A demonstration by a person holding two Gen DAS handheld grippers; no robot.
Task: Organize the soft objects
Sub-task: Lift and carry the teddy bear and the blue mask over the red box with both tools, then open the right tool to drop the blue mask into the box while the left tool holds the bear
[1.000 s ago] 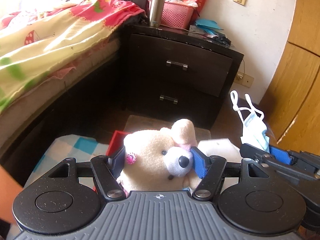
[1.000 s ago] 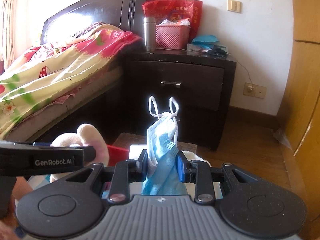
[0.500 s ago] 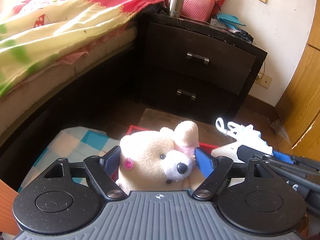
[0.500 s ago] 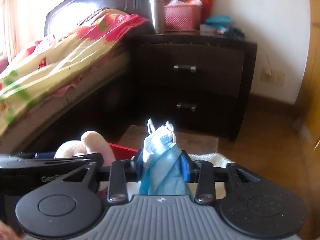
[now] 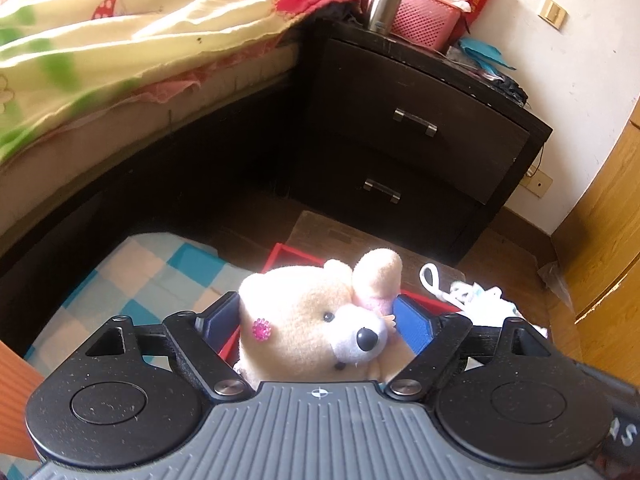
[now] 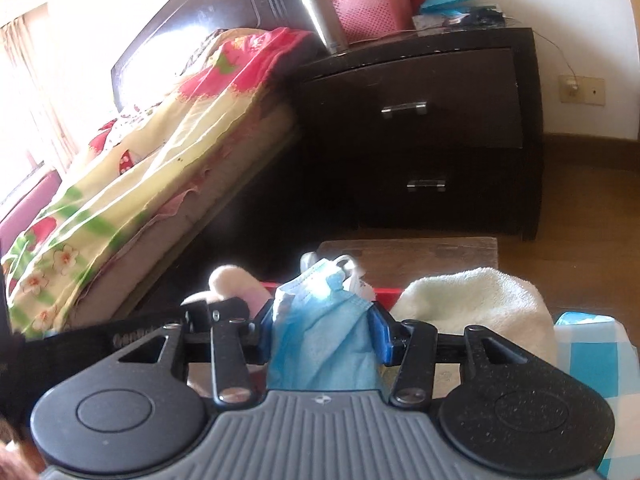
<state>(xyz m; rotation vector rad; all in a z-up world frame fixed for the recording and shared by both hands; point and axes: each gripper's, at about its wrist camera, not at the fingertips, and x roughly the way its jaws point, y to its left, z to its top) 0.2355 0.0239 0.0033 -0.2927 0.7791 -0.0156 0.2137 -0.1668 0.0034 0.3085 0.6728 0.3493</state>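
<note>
Blue face mask sits between the opening right tool; left tool released around the teddy.

Behind the left claw the plush bear's body and most of the red box are hidden, the face mask's lower end drops out of sight behind the right claw, and right of it the white towel is half covered.
</note>
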